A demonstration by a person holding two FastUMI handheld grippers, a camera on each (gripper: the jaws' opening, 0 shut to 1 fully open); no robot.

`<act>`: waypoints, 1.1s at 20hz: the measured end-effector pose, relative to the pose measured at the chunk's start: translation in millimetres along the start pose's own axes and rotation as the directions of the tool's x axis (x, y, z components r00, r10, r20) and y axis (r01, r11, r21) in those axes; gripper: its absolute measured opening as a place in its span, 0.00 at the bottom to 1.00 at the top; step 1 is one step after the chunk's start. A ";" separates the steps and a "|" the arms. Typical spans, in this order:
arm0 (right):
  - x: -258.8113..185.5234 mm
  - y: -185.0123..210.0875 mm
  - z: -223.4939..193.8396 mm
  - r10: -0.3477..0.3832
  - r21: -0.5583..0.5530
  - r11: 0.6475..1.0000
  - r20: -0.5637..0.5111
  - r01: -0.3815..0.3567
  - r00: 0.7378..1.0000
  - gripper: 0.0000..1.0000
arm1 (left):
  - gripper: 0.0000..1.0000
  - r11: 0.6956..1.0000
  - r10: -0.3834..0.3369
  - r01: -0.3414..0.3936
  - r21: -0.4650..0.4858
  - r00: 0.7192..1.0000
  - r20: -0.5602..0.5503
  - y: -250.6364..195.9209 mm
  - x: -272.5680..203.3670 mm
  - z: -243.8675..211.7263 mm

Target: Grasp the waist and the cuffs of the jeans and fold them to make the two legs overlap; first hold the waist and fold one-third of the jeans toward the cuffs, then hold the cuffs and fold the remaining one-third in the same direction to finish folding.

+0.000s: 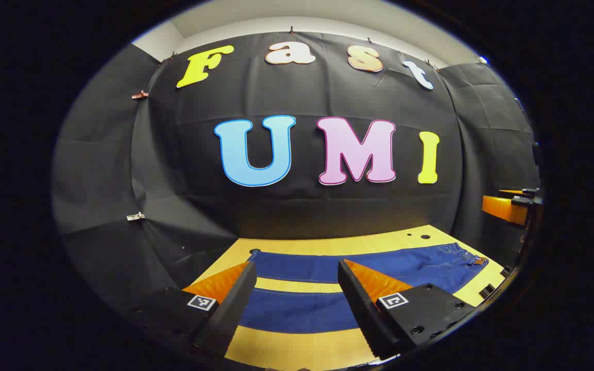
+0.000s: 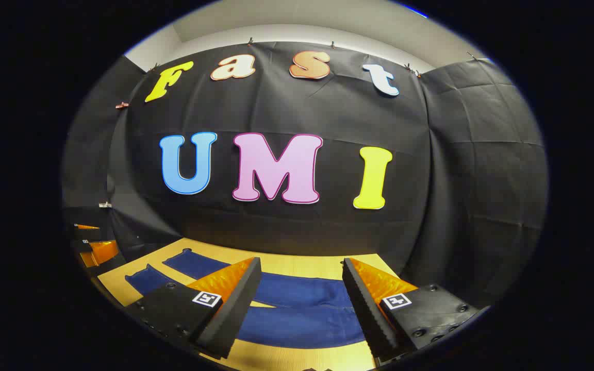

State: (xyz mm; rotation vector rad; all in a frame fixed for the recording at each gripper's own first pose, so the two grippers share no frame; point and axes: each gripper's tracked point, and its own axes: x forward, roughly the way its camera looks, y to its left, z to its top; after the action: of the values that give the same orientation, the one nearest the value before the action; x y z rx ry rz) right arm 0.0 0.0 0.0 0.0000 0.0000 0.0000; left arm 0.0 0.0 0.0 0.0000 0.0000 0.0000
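Blue jeans (image 1: 328, 268) lie flat on the wooden table (image 1: 328, 242), legs spread apart with a strip of table between them. In the left gripper view the waist (image 1: 462, 255) is at the right and a cuff (image 1: 256, 255) at the far left. My left gripper (image 1: 297, 273) hovers open above the legs, holding nothing. In the right gripper view the jeans (image 2: 302, 304) run leftward to the cuffs (image 2: 183, 257). My right gripper (image 2: 302, 273) hangs open over the waist end, nothing between its fingers. The other gripper (image 2: 93, 247) shows at the left edge there, and the right gripper (image 1: 508, 206) at the right edge of the left gripper view.
Black cloth walls close in the table at the back and on both sides. Small holes (image 1: 425, 236) mark the tabletop behind the jeans. Bare wood lies in front of the near leg (image 1: 297, 350).
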 end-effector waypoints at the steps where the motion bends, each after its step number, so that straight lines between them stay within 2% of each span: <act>1: -0.3 -0.6 0.1 -0.002 0.001 1.000 0.000 0.002 1.000 0.97 | 0.98 1.000 -0.007 0.007 -0.008 1.000 0.006 -3.9 0.6 2.5; 8: -5.5 -2.2 -1.6 0.016 0.008 1.000 -0.004 -0.016 1.000 0.97 | 0.98 0.999 -0.050 0.050 0.021 0.999 0.017 -29.1 6.4 7.6; 15: -13.0 -14.1 -1.9 0.003 0.001 1.000 0.003 -0.003 1.000 0.97 | 0.98 0.994 -0.091 0.090 0.056 0.996 0.015 -50.3 7.9 2.4; 18: -13.9 -21.0 -4.2 -0.010 -0.001 1.000 -0.001 0.010 1.000 0.97 | 0.98 0.988 -0.074 0.071 0.138 0.997 0.020 -43.6 12.6 1.7; 22: -13.6 -31.2 -8.5 -0.034 0.008 0.999 -0.013 0.034 0.999 0.97 | 0.98 0.962 -0.049 0.043 0.269 0.999 0.015 -24.4 17.4 -7.8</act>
State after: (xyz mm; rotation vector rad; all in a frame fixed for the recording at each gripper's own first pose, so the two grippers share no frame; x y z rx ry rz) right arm -13.6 -31.2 -8.5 0.0080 0.0125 -0.0337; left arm 17.4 -24.4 -7.8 0.2714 -0.0217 -0.0469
